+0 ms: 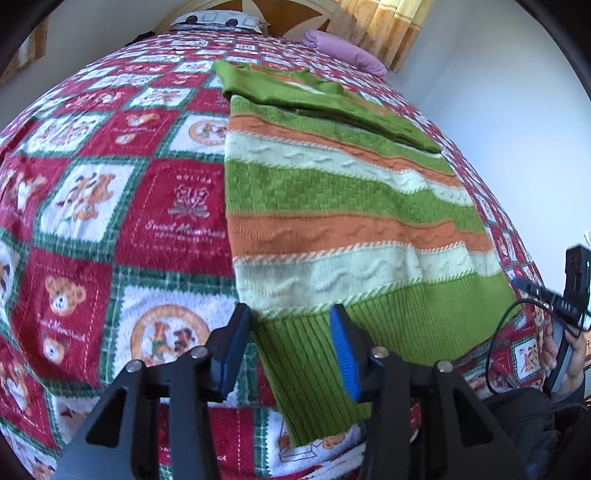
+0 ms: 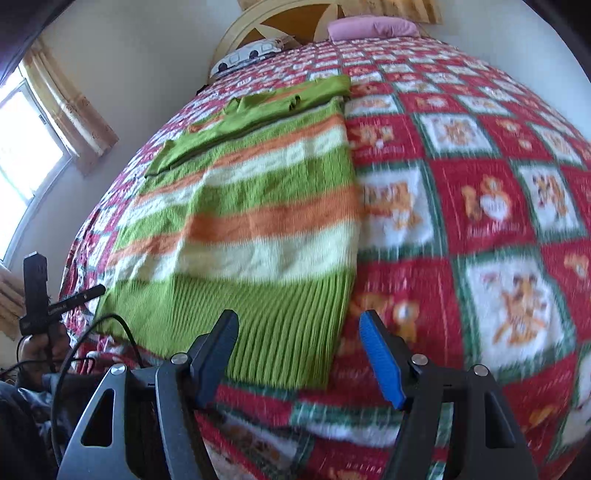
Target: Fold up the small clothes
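- Reaching in from the bottom of the left wrist view, the left gripper (image 1: 288, 347) stands part open over the near left corner of the sweater (image 1: 332, 206); the ribbed green hem lies between its jaws, and I cannot tell if the pads press on it.
- In the right wrist view, the right gripper (image 2: 299, 354) stands wide open at the bottom centre, holding nothing; its left finger is over the ribbed hem and its right finger over the blanket (image 2: 480, 229), with the sweater's near right corner between them.
- At the lower right edge of the left wrist view, a hand (image 1: 561, 354) holds the other gripper's handle, with a black cable looping beside it.
- Past the grippers, the sweater, striped green, orange and cream, lies flat on the red, green and white bear-patterned blanket, filling the middle of both views.
- Toward the top of each view, its green sleeves are folded across its upper part.
- At the far end of the bed lie a pink pillow (image 2: 373, 27) and a white patterned pillow (image 2: 251, 55) by the headboard.
- At the left edge of the right wrist view, a curtained window (image 2: 29, 147) lets in light.
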`<state>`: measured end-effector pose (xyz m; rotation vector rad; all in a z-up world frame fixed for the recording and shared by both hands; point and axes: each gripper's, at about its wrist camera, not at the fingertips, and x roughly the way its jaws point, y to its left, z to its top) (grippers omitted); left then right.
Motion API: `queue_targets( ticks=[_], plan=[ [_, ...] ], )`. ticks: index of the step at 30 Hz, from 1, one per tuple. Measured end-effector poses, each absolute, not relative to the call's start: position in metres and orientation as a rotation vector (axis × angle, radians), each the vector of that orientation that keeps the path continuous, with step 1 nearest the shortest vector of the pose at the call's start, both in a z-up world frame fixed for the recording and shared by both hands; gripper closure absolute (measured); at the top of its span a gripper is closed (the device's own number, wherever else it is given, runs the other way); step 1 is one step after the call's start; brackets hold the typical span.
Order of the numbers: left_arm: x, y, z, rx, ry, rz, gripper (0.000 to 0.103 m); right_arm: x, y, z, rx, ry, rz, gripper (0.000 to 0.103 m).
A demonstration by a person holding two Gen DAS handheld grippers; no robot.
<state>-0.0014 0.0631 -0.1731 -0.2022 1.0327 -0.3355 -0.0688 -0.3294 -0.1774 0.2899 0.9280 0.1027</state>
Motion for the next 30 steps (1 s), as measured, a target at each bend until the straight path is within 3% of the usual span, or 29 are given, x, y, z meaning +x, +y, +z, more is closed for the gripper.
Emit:
queue_targets(
  ticks=[6, 8, 10, 13, 16, 18, 30],
  plan=[
    [-0.009, 0.059, -0.171, -0.204, 1.029, -0.352, 0.057, -0.077, -0.321, -0.178, 0.272, 0.918, 0.119, 0.034],
    [-0.009, 0.056, -0.175, -0.202, 1.038, -0.355, 0.057, -0.078, -0.315, -0.179, 0.225, 0.912, 0.118, 0.041],
    [-0.010, 0.054, -0.174, -0.197, 1.033, -0.351, 0.057, -0.079, -0.312, -0.180, 0.179, 0.910, 0.102, 0.061],
    [-0.011, 0.055, -0.175, -0.209, 1.039, -0.351, 0.060, -0.081, -0.318, -0.182, 0.177, 0.905, 0.081, 0.080],
    [-0.012, 0.054, -0.176, -0.213, 1.045, -0.358, 0.078, -0.084, -0.328, -0.182, 0.234, 0.899, 0.112, 0.094],
    [-0.013, 0.055, -0.175, -0.223, 1.046, -0.367, 0.097, -0.085, -0.331, -0.182, 0.266, 0.897, 0.139, 0.096],
    [-0.024, 0.078, -0.138, -0.308, 0.927, -0.411, 0.099, -0.099, -0.344, -0.167, 0.357, 0.813, 0.198, 0.099]
  ],
)
